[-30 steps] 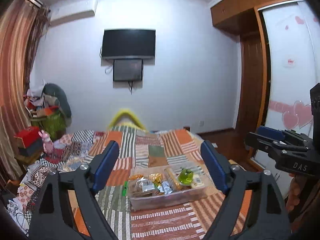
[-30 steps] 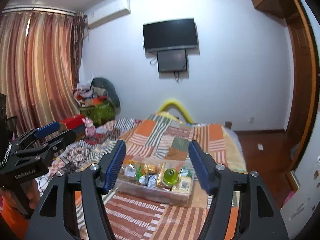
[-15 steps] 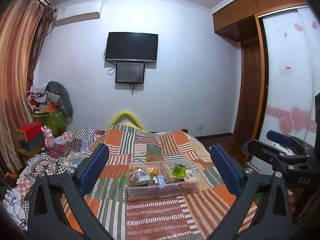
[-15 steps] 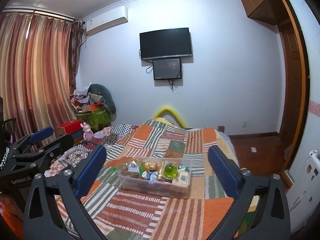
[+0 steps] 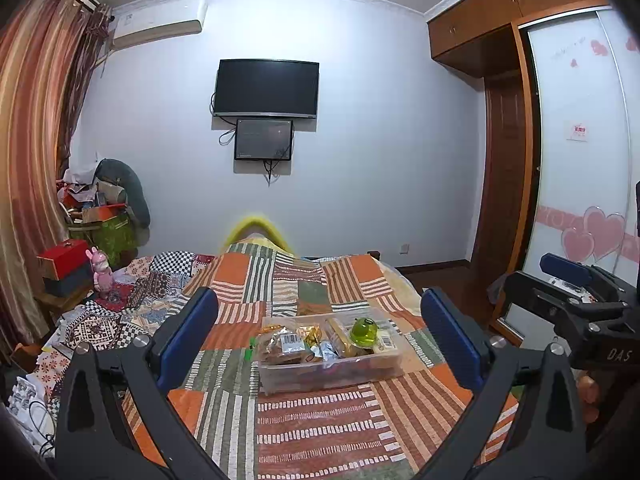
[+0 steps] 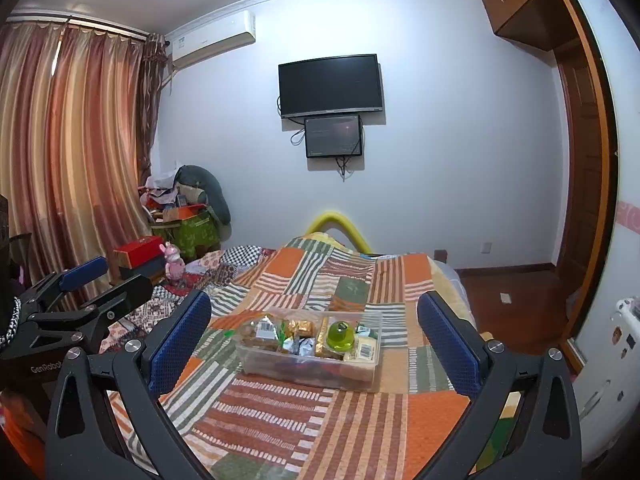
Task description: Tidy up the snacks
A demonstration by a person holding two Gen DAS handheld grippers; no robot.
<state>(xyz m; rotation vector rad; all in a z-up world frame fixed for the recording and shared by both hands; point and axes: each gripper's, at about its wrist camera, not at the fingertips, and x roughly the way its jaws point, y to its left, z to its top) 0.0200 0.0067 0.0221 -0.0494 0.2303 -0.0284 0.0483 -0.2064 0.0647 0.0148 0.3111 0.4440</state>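
Note:
A clear plastic box (image 5: pixel 332 372) (image 6: pixel 308 364) of snack packets stands on the patchwork quilt (image 5: pixel 312 432) (image 6: pixel 280 420) in the middle of the bed. Inside it lie several wrapped snacks and a green jelly cup (image 5: pixel 363 330) (image 6: pixel 340 334). A small green item (image 5: pixel 250 350) lies on the quilt left of the box. My left gripper (image 5: pixel 318 334) is open and hangs well short of the box, nothing between its blue pads. My right gripper (image 6: pixel 314 334) is also open and empty, equally far back. Each gripper shows at the edge of the other's view.
A pile of bags and boxes (image 5: pixel 100 220) and a pink toy rabbit (image 5: pixel 102 268) sit at the bed's left side by the curtain (image 6: pixel 60 160). A wardrobe (image 5: pixel 580 160) stands on the right. A TV (image 5: pixel 266 88) hangs on the far wall.
Both grippers' jaws have spread wider apart since the earliest frames. Both views have drawn back a little from the box, which now looks smaller and lower.

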